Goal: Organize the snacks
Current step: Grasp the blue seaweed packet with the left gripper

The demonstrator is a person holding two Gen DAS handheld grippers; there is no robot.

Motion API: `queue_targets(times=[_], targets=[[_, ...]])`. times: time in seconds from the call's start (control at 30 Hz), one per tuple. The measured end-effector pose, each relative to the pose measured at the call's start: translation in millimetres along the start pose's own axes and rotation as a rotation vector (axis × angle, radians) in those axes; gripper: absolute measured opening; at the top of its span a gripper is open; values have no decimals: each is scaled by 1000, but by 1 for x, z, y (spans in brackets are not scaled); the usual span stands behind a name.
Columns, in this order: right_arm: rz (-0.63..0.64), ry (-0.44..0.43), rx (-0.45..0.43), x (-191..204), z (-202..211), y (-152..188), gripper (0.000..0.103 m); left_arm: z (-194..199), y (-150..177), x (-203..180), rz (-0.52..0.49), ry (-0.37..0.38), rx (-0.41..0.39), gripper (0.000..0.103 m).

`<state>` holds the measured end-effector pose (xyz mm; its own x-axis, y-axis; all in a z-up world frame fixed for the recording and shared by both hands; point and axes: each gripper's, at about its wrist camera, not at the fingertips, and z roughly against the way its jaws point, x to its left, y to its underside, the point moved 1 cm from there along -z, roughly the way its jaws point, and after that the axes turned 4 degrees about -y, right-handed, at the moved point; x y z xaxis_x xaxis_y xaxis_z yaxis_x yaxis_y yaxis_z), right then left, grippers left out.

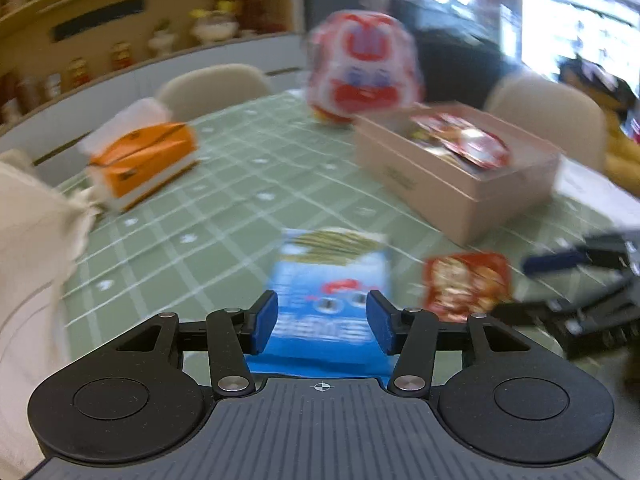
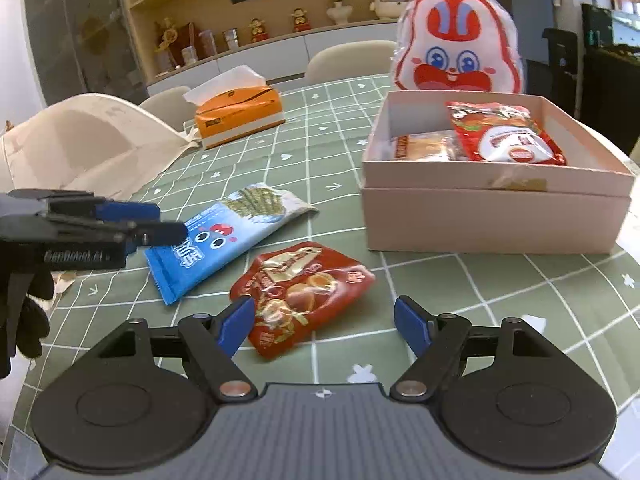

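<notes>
A blue snack packet point(image 1: 328, 292) lies flat on the green checked tablecloth point(image 1: 224, 208). My left gripper point(image 1: 322, 320) is open just above the packet's near end, and its pads do not press on it. The right wrist view shows that gripper point(image 2: 160, 222) from the side over the blue packet point(image 2: 224, 236). A red snack packet point(image 2: 300, 292) lies in front of my right gripper point(image 2: 324, 328), which is open with the packet's near end between its fingers. The pink box point(image 2: 492, 216) holds a red packet point(image 2: 508, 136) and an orange one point(image 2: 424, 146).
A rabbit-shaped bag point(image 2: 456, 52) stands behind the box. An orange tissue box point(image 2: 236, 116) and a white cloth bag point(image 2: 80, 140) sit at the left. A black-gloved hand point(image 2: 24, 320) holds the left gripper. Chairs and a shelf stand beyond the table.
</notes>
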<state>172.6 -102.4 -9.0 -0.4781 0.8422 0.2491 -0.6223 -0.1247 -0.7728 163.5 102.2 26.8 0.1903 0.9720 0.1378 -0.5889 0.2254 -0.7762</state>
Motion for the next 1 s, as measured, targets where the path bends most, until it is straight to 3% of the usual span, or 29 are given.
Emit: queue_targets(times=[0.13, 0.17, 0.27, 0.4, 0.5, 0.57, 0.7, 1.0], targets=[[-68, 6, -21, -17, 8, 0, 77, -14, 5, -28, -119, 34, 74, 57], [-84, 6, -24, -21, 10, 1, 77, -16, 7, -33, -144, 36, 80, 61], [-118, -7, -30, -29, 13, 2, 77, -16, 9, -43, -191, 52, 75, 61], [-125, -9, -33, -30, 13, 2, 77, -20, 7, -43, -171, 157, 112, 86], [-122, -7, -33, -29, 13, 2, 77, -22, 6, -45, -167, 177, 118, 89], [-124, -9, -34, -30, 13, 2, 77, -21, 5, -44, -160, 161, 108, 85], [-122, -7, -34, -29, 13, 2, 77, -16, 5, -37, -218, 31, 69, 80], [-113, -6, -35, -29, 13, 4, 79, -38, -6, -15, -103, 37, 94, 82]])
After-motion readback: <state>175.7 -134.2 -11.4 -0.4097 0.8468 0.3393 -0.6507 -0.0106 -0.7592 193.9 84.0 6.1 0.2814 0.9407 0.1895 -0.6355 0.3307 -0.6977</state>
